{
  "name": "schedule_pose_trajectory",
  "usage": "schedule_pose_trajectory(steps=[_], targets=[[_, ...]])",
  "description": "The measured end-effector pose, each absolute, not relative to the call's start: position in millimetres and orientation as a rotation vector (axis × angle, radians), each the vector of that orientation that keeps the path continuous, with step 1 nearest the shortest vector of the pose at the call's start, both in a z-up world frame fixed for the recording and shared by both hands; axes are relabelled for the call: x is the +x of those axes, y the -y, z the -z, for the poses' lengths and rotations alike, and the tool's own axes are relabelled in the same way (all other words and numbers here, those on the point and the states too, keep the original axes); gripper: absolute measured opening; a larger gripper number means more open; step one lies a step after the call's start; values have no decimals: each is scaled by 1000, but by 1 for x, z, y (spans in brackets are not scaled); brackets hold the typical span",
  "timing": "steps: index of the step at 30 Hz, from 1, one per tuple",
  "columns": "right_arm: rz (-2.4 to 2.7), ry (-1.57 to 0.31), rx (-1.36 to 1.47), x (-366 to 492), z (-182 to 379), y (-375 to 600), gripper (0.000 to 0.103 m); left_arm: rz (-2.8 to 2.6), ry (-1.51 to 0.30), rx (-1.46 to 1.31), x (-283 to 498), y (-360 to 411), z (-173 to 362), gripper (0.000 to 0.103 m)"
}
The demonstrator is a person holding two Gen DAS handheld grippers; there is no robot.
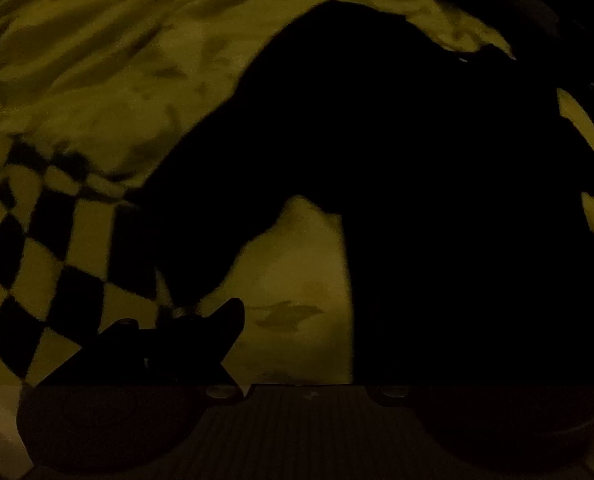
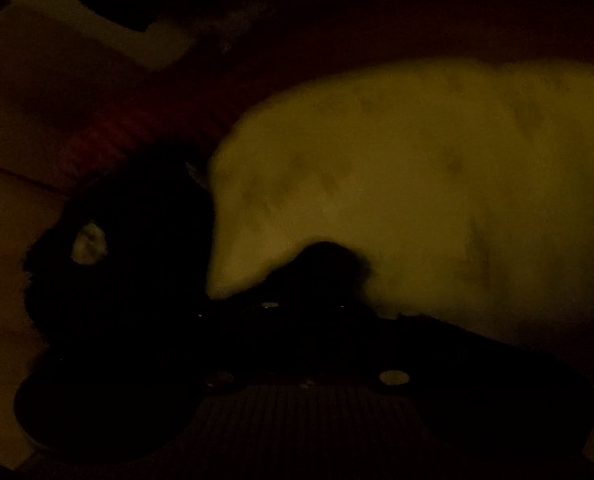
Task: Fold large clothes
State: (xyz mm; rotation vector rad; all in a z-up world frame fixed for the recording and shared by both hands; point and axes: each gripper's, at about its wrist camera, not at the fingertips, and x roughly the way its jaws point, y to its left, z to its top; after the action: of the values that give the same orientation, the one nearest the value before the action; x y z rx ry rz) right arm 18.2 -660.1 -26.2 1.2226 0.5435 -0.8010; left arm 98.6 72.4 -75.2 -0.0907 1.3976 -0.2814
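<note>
Both views are very dark. In the left wrist view a black garment (image 1: 437, 160) arches over a pale wrinkled cloth (image 1: 117, 60). One strip of it runs down to my left gripper (image 1: 201, 312), whose fingers look closed on its end. In the right wrist view a pale, blurred cloth (image 2: 437, 184) fills the right half, with dark fabric (image 2: 137, 248) at the left. My right gripper (image 2: 297, 304) sits under the cloth's edge; its jaws are lost in the dark.
A black-and-pale checkered cloth (image 1: 49, 248) lies at the left of the left wrist view. In the right wrist view a reddish-brown surface (image 2: 77, 120) lies behind the fabrics.
</note>
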Motion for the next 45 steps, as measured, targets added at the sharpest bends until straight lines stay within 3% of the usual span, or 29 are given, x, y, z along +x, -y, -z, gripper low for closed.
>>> schedule_pose_trajectory(steps=[7,11,22,32,39,45], targets=[[869,-352,1005,-15,-92,744,7,334,-1377,-98,101,-42,72,103],[859,-453,898,-20,-123,773,7,337,-1387,-115,100,-24,74,103],[797,-671,860,14,-65,773,7,339,-1343,-46,78,-2,42,103],[628,-765,948,33,-54,759,7,297,-1343,-73,68,2,42,103],[138,-748,1184,68,-53,668,7,324,-1334,-92,71,11,42,103],[-170,-889,1274,126,-41,525,7,276,-1315,-83,75,-6,40,103]])
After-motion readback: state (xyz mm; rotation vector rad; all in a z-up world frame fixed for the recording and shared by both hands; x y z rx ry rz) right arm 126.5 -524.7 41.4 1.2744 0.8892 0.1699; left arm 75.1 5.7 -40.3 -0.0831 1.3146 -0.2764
